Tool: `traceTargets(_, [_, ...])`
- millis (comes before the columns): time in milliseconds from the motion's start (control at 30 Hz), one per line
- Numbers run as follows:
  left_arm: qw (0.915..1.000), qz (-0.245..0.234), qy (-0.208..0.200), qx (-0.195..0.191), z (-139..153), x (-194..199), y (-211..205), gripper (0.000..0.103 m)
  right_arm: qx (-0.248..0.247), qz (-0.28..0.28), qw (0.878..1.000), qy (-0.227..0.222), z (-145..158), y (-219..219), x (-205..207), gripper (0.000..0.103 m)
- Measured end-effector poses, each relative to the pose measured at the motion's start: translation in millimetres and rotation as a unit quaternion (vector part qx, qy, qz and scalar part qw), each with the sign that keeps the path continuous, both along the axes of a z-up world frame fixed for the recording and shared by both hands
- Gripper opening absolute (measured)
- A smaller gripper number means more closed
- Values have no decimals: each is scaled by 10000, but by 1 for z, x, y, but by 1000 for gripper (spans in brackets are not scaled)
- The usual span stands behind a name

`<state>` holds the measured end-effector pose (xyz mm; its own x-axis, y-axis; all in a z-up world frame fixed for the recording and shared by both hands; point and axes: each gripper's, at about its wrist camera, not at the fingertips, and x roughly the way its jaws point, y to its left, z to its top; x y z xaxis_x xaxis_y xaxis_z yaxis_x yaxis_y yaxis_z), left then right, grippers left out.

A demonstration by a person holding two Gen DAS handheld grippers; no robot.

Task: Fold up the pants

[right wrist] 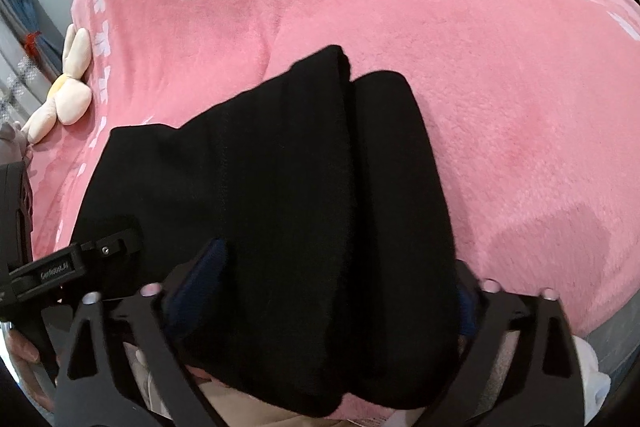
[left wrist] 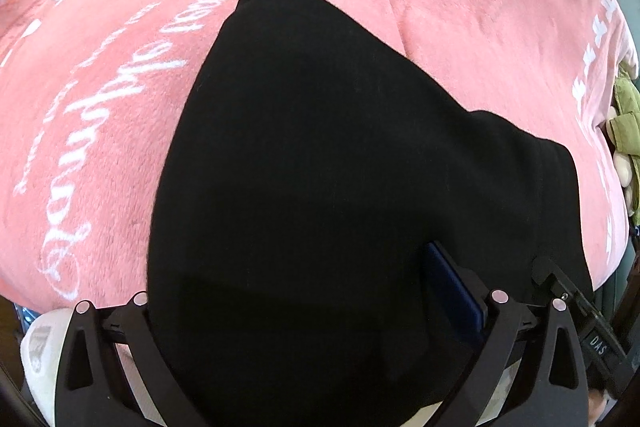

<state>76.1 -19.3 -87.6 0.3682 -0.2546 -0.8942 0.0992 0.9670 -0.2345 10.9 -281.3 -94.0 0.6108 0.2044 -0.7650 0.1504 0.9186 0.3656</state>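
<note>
Both tongs sit at the near edge of the black pants [left wrist: 320, 167], which lie on the pink blanket [left wrist: 100, 107] with their length running away. Left tongs [left wrist: 304, 311] and right tongs [right wrist: 324, 291] each straddle cloth, spread wide; a grip I cannot confirm.

Black pants [left wrist: 320, 187] drape over the left gripper [left wrist: 316, 307], hiding the space between its fingers [left wrist: 456, 287]. Cloth likewise covers the right gripper [right wrist: 320, 291], so neither grip is readable.
</note>
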Motion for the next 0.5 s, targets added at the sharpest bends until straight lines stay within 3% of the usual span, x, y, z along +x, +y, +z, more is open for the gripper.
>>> traceTargets(33, [10000, -2, -1, -15, 1, 1, -1, 97, 28, 35, 10000, -46, 2, 1, -1, 67])
traceTargets(67, [10000, -41, -26, -32, 4, 0, -3, 89, 72, 52, 9999, -85, 5, 1, -3, 54])
traceTargets(133, [9999, -102, -129, 10, 14, -4, -3, 70, 226, 48, 9996, -131, 12, -2, -8, 42])
traceTargets(200, [9995, -126, -266, 102, 25, -8, -5, 39, 319, 58, 9993, -164, 18, -3, -13, 38])
traceTargets(300, [9992, -161, -344, -79, 45, -16, -5, 31, 275, 125, 9991, -288, 34, 5, -21, 36])
traceTargets(500, [9983, -292, -462, -193, 74, -42, -10, 29, 327, 392, 9975, -483, 64, 21, -53, 35])
